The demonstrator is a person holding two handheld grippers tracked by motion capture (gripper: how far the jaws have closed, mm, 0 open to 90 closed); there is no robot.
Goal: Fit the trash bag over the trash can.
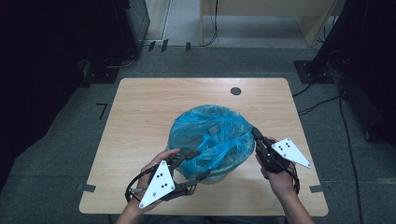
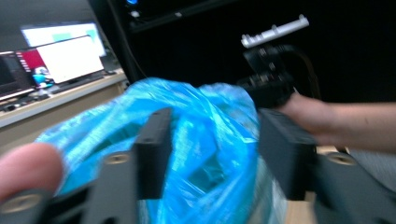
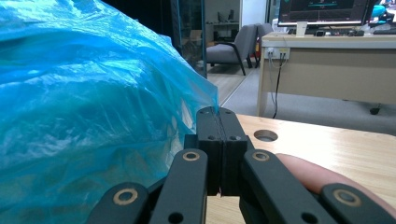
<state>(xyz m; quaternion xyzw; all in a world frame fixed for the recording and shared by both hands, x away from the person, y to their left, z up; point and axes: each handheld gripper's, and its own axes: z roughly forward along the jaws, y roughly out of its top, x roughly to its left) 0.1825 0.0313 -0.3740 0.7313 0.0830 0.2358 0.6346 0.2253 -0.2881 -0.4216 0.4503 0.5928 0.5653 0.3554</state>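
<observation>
Left tool (image 1: 195, 166): jaws apart astride loose film, not gripping | right tool (image 1: 255, 132): clamped on blue bag (image 1: 210, 140) edge | bag: mid-table (image 1: 140, 107) | risk: thin film may tear or slip if right pulls before left grips

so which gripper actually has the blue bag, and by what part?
The right gripper is shut on the blue bag, pinching a corner of its edge. The left gripper is open, its jaws astride the film without pressing it.
</observation>
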